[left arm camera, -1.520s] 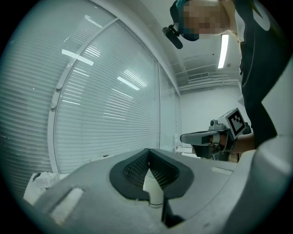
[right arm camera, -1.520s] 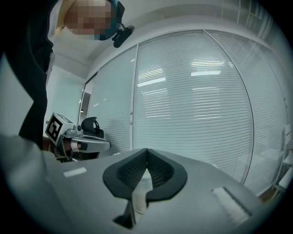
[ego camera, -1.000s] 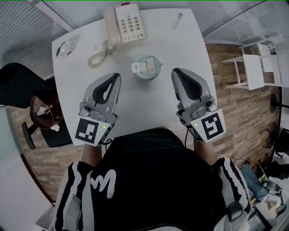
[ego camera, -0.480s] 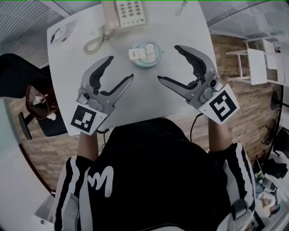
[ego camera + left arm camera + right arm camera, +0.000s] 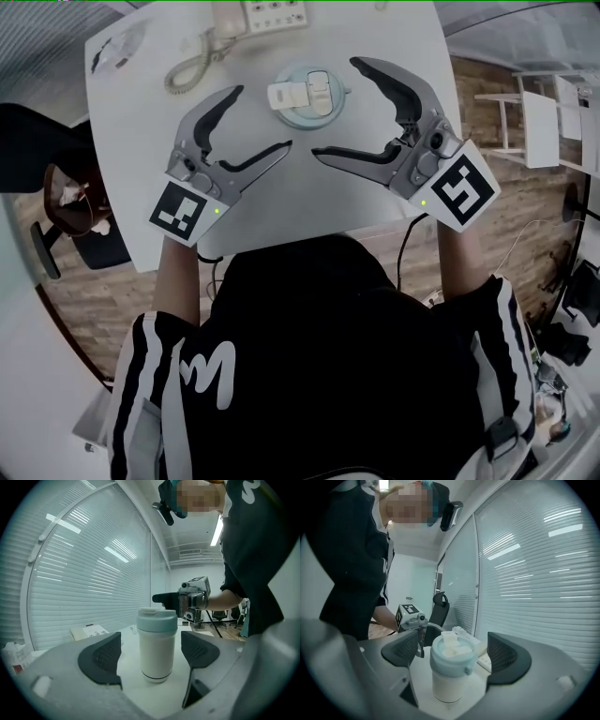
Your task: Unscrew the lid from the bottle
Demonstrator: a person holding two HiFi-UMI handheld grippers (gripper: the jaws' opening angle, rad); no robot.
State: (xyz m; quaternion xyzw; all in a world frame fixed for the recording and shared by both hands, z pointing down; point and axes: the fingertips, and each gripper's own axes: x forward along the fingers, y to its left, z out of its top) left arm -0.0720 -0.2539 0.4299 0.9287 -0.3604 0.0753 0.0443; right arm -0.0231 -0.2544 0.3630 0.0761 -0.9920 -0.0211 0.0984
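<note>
Head view: bottle [image 5: 309, 94] stands between left tongs [image 5: 258, 120] and right tongs [image 5: 337, 108], both just opened, gripping nothing.

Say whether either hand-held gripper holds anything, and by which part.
Nothing is held. The left hand-held gripper and the right hand-held gripper have just been opening, jaws empty; the bottle stands untouched ahead of them.

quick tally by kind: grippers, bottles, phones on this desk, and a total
grey two-jaw grippers: 2, left gripper and right gripper, jaws have just been opening, pads touching nothing
white bottle with pale blue lid: 1
white corded desk telephone: 1
total: 4
</note>
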